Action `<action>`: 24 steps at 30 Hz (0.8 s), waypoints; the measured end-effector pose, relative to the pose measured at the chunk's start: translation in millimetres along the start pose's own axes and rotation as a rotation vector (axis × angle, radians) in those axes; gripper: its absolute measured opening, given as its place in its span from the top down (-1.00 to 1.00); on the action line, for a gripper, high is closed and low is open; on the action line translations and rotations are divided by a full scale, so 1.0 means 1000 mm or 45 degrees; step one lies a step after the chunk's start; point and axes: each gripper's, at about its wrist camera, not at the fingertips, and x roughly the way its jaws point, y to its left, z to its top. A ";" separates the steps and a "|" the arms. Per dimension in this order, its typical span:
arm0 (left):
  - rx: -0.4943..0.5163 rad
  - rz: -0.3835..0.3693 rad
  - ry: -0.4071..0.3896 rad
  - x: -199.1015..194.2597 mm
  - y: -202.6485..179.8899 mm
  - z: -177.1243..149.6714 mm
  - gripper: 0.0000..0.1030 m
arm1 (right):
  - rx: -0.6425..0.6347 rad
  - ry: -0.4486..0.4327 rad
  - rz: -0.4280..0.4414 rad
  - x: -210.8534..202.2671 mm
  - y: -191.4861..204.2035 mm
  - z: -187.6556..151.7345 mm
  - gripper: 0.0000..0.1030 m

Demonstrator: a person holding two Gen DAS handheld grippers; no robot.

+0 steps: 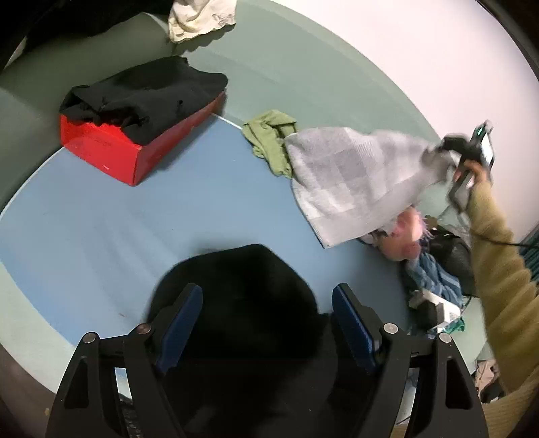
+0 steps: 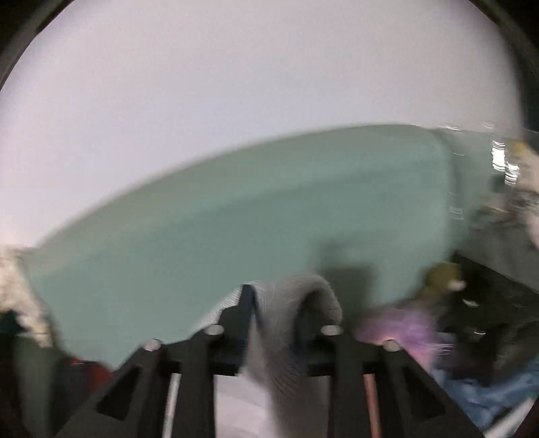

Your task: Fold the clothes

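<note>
A grey checked towel (image 1: 350,178) hangs lifted above the blue mat (image 1: 101,236), one corner pinched in my right gripper (image 1: 449,150), held by a hand in a mustard sleeve (image 1: 498,269). In the blurred right wrist view, the towel (image 2: 286,323) bunches between the fingers of the right gripper (image 2: 289,300), which is shut on it. My left gripper (image 1: 267,303) is open, its blue-padded fingers (image 1: 182,316) wide apart on either side of a black garment (image 1: 242,296) lying on the mat below.
A red box (image 1: 111,148) with a black garment (image 1: 145,91) on top stands at the back left. An olive cloth (image 1: 269,138) lies behind the towel, a white cloth (image 1: 198,17) farther back. A pile of pink and blue clothes (image 1: 424,266) sits at the right.
</note>
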 end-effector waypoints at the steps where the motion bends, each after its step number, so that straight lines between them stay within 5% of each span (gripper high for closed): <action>1: 0.003 -0.001 0.005 -0.001 0.000 -0.002 -0.55 | 0.061 0.025 -0.085 0.006 -0.016 -0.007 -0.58; 3: 0.002 0.009 0.023 0.001 0.001 -0.003 -0.55 | 0.139 0.134 -0.071 0.011 -0.038 -0.036 -0.59; 8: -0.021 0.009 0.055 0.009 0.000 -0.003 -0.55 | -0.200 0.463 0.331 0.019 0.011 -0.149 -0.41; 12: -0.011 -0.012 0.060 0.013 -0.010 0.000 -0.55 | -0.485 0.723 0.659 0.025 0.053 -0.240 0.39; 15: 0.021 0.026 0.049 0.011 -0.014 0.000 -0.55 | -0.639 0.921 0.504 0.073 0.093 -0.296 0.56; 17: 0.010 0.046 0.040 0.008 -0.009 -0.002 -0.55 | -0.540 0.911 0.478 0.088 0.093 -0.294 0.63; 20: -0.038 0.092 0.039 0.003 0.008 -0.002 -0.55 | -0.527 0.719 0.330 0.106 0.092 -0.254 0.77; 24: -0.078 0.148 0.024 -0.006 0.025 0.000 -0.55 | -0.124 0.802 0.203 0.176 0.064 -0.194 0.82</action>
